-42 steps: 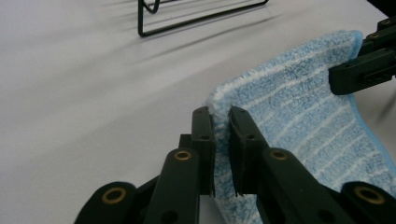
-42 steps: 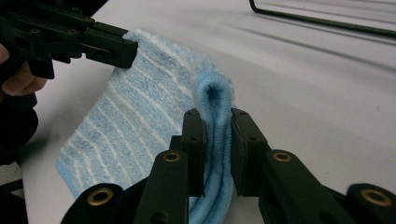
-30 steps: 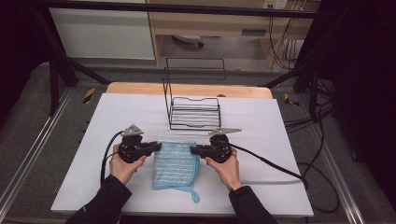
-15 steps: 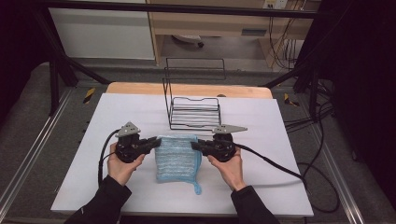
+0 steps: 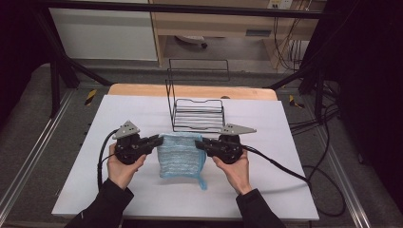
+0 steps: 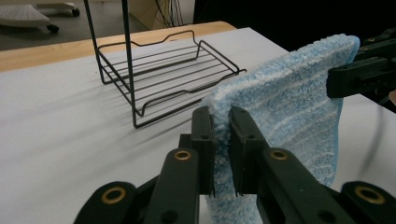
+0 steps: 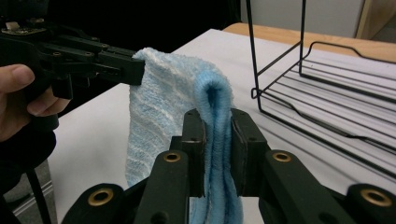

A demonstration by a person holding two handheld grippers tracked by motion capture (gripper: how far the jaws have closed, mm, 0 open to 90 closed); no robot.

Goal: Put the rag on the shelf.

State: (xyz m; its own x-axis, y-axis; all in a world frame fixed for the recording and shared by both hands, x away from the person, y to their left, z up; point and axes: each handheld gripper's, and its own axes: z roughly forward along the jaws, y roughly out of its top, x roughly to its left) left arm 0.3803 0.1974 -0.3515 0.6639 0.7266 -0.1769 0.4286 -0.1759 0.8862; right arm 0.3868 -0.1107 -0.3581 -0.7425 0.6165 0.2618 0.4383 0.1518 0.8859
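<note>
Both grippers are black. The left gripper (image 5: 157, 139) and right gripper (image 5: 198, 143) each carry a grey three-cornered plate, brass-coloured pivot rivets on the jaws, and a black trailing cable. Both sleeves (image 5: 102, 209) are black.

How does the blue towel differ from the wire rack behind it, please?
The towel is soft, light blue and fluffy; the rack is rigid, thin black wire. The towel hangs lifted between the left gripper and right gripper, each shut on a top corner; the rack stands untouched on the table. The towel is solid; the rack is see-through. Both sit mid-table.
</note>
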